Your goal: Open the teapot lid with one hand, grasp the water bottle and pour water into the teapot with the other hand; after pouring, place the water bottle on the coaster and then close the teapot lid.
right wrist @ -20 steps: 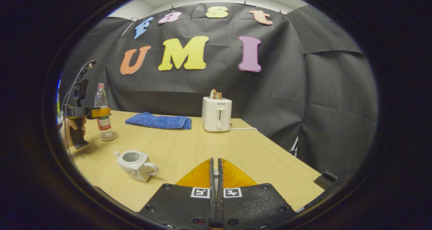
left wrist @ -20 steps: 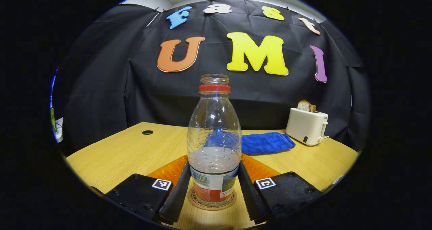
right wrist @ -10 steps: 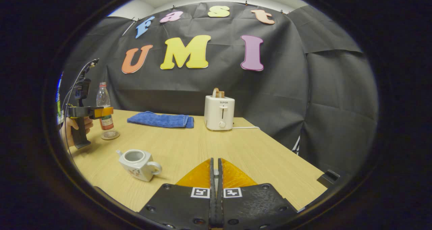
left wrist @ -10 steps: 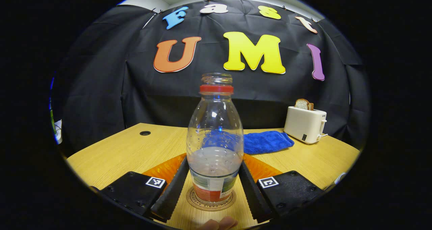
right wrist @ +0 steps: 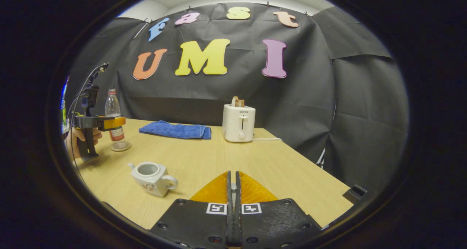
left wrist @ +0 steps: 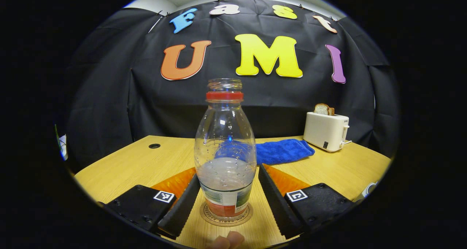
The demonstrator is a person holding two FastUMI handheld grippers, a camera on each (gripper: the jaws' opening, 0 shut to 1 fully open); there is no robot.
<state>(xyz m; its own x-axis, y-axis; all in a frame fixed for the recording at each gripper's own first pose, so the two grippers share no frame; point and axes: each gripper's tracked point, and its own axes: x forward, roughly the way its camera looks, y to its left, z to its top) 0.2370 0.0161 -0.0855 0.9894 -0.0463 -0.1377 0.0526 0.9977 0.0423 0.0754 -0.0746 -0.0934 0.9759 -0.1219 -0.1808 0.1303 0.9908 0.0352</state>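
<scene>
The clear water bottle (left wrist: 224, 150), red-collared, capless and part full, stands upright on the round coaster (left wrist: 226, 215). My left gripper (left wrist: 229, 173) is open, one finger on each side of the bottle with a small gap. In the right gripper view the left gripper (right wrist: 100, 122), held by a hand, sits beside the bottle (right wrist: 112, 110) on its coaster (right wrist: 121, 146). The white teapot (right wrist: 151, 173) stands lidless near the table's front left. My right gripper (right wrist: 232, 185) is shut on the teapot lid; only a pale sliver shows between the tips.
A blue cloth (right wrist: 175, 130) lies at the back of the wooden table (right wrist: 284, 168), with a white toaster (right wrist: 239, 123) holding bread beside it and its cord trailing right. A cable hole (left wrist: 154, 146) is at the table's far left. A fingertip (left wrist: 226, 240) shows below the left gripper.
The left gripper's fingers have spread apart and let go of the bottle, which now stands on the coaster. The right gripper has stayed shut and drifted only slightly.
</scene>
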